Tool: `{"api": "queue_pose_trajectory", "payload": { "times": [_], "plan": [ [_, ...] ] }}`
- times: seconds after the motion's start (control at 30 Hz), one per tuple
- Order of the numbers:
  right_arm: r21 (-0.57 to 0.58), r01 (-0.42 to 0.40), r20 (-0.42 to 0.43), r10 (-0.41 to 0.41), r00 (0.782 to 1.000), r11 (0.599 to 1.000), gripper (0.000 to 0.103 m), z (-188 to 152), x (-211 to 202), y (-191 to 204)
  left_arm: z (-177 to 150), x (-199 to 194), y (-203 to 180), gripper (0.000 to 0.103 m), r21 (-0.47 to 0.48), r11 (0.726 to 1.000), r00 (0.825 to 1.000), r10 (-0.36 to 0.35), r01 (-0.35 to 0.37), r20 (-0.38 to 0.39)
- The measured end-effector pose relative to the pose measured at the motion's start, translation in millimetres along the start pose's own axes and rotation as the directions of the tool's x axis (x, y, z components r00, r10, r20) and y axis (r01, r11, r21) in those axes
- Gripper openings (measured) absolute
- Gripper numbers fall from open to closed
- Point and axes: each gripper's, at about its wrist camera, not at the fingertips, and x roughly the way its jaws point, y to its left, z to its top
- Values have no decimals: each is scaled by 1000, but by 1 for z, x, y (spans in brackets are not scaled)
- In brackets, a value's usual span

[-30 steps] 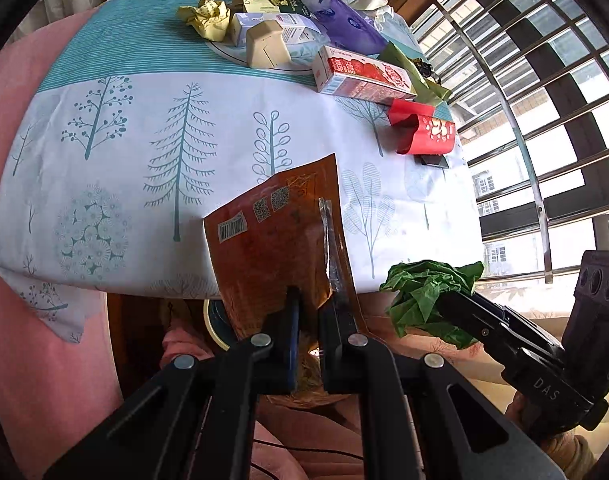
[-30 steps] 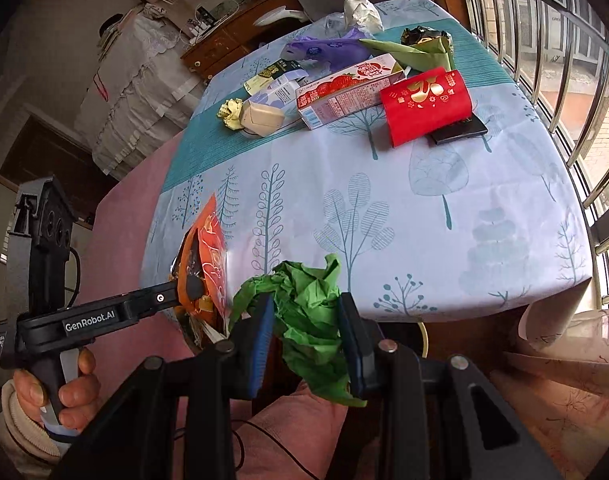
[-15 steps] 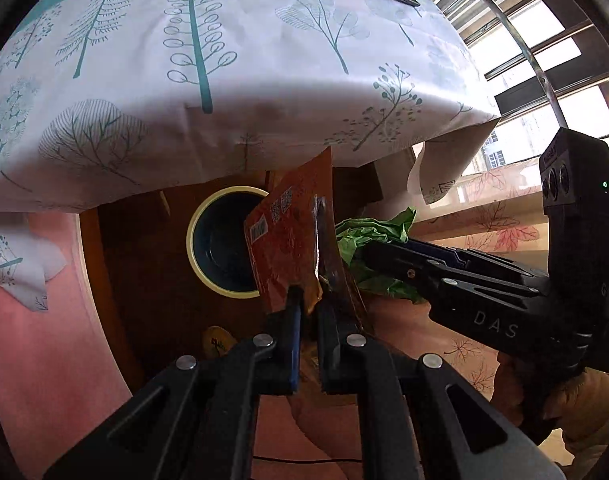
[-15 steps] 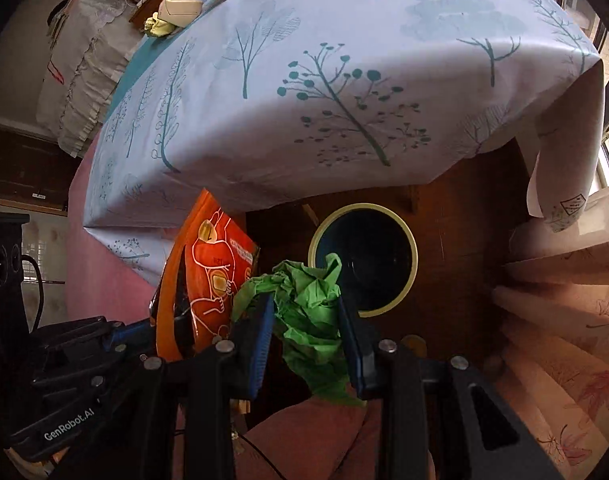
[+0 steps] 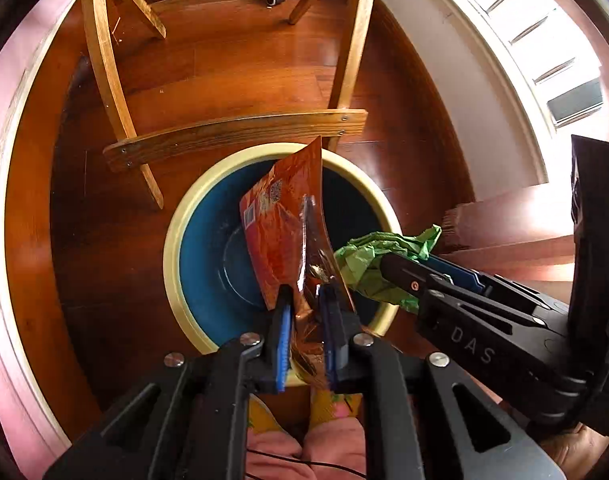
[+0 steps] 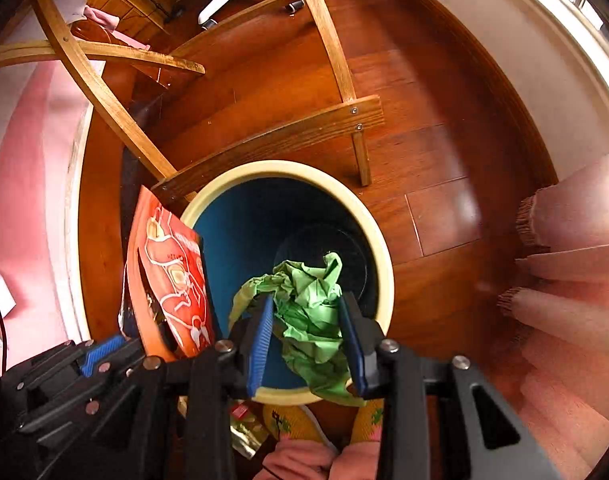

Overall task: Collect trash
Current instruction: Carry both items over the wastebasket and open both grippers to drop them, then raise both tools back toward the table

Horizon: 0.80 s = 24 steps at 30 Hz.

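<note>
Left wrist view: left gripper (image 5: 306,294) pointing steeply down over round bin (image 5: 172,236) with cream rim and dark blue inside, standing on wooden floor (image 5: 232,60) beside chair legs (image 5: 104,60). Orange snack bag (image 5: 284,220) upright between the jaws, most of it over the bin mouth. Jaws opening; visible gap on both sides of the foil, pads no longer pressing, so counted as released, bag not yet fallen clear. Right gripper (image 5: 392,264) seen from the side at right, just beside the bag, carrying green crumpled wrapper (image 5: 368,260).

Right wrist view: right gripper (image 6: 306,312) also aimed down into bin (image 6: 384,264). Green crumpled wrapper (image 6: 308,300) bulging between the pads, touching both; jaws opening, grasp loosening but wad not yet free. Orange snack bag (image 6: 164,272) at left, over the near-left rim.

Judgement on doing the drop well: hold both grippers steady above the opening, part jaws fully, no sideways motion until each piece is gone. Bag is tall and stiff and sits near the rim; likely to catch or tip outside, so centre it first. Wrapper may cling to a pad; a small shake if so. Socked feet (image 6: 288,420) close under the near rim.
</note>
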Motion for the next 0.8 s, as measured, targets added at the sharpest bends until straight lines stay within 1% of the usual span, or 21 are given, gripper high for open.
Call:
{"api": "queue_pose_trajectory", "payload": {
  "times": [0.03, 0.07, 0.13, 0.17, 0.2, 0.23, 0.27, 0.37, 0.4, 0.47, 0.53, 0.63, 0.8],
  "plan": [
    [1, 3, -1, -3, 1000, 1000, 37, 0, 10, -1, -1, 12, 1, 33, 6, 1000, 1000, 25, -25, 3],
    [1, 1, -4, -1, 1000, 1000, 39, -1, 18, -2, 0, 21, 4, 38, 12, 999, 999, 46, -46, -6],
    [10, 20, -7, -20, 1000, 1000, 45, 1, 28, -6, -1, 31, 11, 61, 9, 997, 997, 82, -82, -8],
    [22, 24, -3, -24, 1000, 999, 53, 1, 30, -8, 0, 32, 15, 68, 4, 995, 995, 97, -97, -4],
    [34, 22, 1, -22, 1000, 999, 62, 0, 30, -10, 3, 30, 20, 80, -4, 994, 994, 105, -105, 1],
    [44, 16, 5, -17, 1000, 999, 66, -1, 30, -11, 1, 28, 24, 88, -13, 994, 994, 108, -108, 6],
    [51, 12, 10, -13, 1000, 999, 72, -1, 28, -12, 3, 23, 29, 91, -22, 993, 994, 112, -112, 6],
    [49, 16, 31, -18, 999, 999, 72, -6, 16, -7, 1, 6, 37, 92, -38, 991, 992, 126, -125, 20],
    [48, 15, 42, -17, 999, 999, 72, -6, 9, -6, 0, 0, 44, 92, -41, 991, 991, 131, -130, 29],
    [46, 5, 67, -8, 998, 999, 72, -9, -10, 0, -5, -19, 45, 93, -44, 989, 989, 141, -139, 47],
    [38, 1, 90, -4, 996, 999, 72, -12, -33, 8, -13, -45, 42, 92, -49, 988, 986, 149, -146, 68],
    [33, -9, 115, 5, 993, 999, 72, -19, -76, 20, -24, -94, 36, 92, -55, 988, 984, 147, -142, 96],
    [27, -33, 161, 28, 987, 999, 72, -33, -161, 42, -35, -189, 23, 92, -26, 990, 975, 142, -140, 172]
  ]
}}
